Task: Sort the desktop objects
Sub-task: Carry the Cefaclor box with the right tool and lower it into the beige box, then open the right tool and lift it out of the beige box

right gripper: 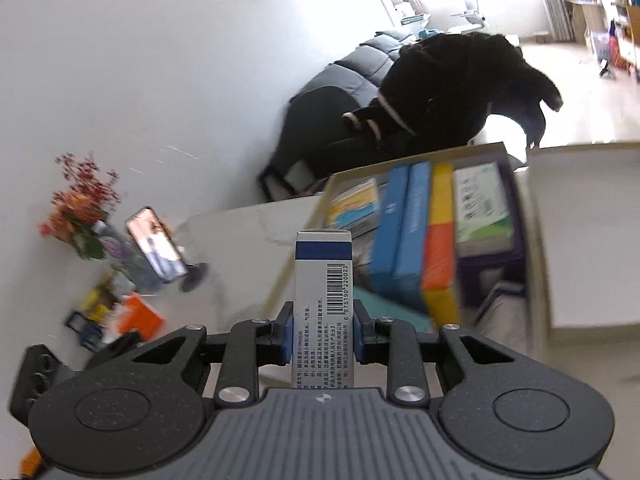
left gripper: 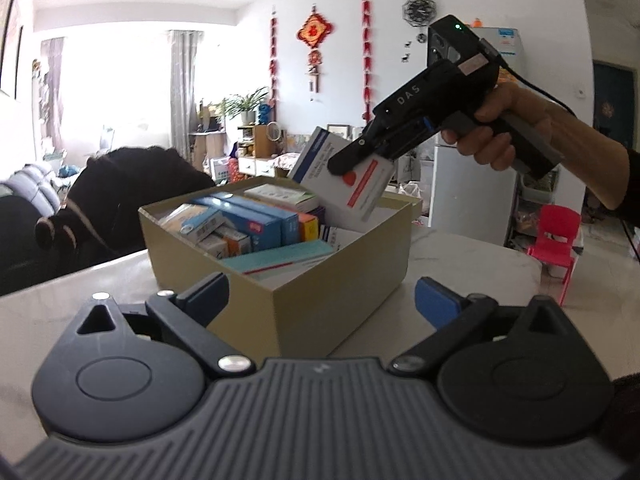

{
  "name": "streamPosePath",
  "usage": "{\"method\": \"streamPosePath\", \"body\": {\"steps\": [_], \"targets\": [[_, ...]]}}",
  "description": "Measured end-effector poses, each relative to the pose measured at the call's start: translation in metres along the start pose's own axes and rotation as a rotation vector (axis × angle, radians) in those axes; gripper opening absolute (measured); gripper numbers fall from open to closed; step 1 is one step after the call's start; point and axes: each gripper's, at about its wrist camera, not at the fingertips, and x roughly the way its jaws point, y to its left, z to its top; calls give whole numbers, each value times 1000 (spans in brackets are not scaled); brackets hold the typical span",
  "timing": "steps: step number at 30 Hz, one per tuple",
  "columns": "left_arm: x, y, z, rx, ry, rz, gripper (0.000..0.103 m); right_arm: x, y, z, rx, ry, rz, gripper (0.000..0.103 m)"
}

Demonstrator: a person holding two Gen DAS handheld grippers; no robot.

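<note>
A tan cardboard box (left gripper: pixel 340 292) stands on the white table and holds several medicine cartons. My left gripper (left gripper: pixel 320 300) is open and empty, low in front of the box's near corner. My right gripper (right gripper: pixel 323 322) is shut on a white and blue medicine carton (right gripper: pixel 323 280) with a barcode. In the left wrist view the right gripper (left gripper: pixel 360 156) holds that carton (left gripper: pixel 348 180) tilted above the far side of the box. The box (right gripper: pixel 540 240) and its blue, orange and green cartons show in the right wrist view.
A black coat (left gripper: pixel 132 196) hangs over a chair behind the table. A phone on a stand (right gripper: pixel 158 248), a flower vase (right gripper: pixel 84 216) and small coloured items (right gripper: pixel 136 316) sit at the table's far end. A red child's chair (left gripper: pixel 554 236) stands beyond the table edge.
</note>
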Motion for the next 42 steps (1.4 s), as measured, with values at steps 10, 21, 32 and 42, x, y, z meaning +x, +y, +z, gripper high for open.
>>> {"method": "streamPosePath", "body": {"steps": [10,21,32,42], "targets": [[-14,4,-10,-87,8,51,102,59,26,17,-348,164,-19,30],[-32,18,-20,-184,27,120,103,132,68,-4,-662,462,54,30],[-33,21,-26,-213,44,119,103,151,65,-3,-685,529,15,31],[-15,12,-15,-217,69,152,103,114,47,7,-586,387,-2,49]]}}
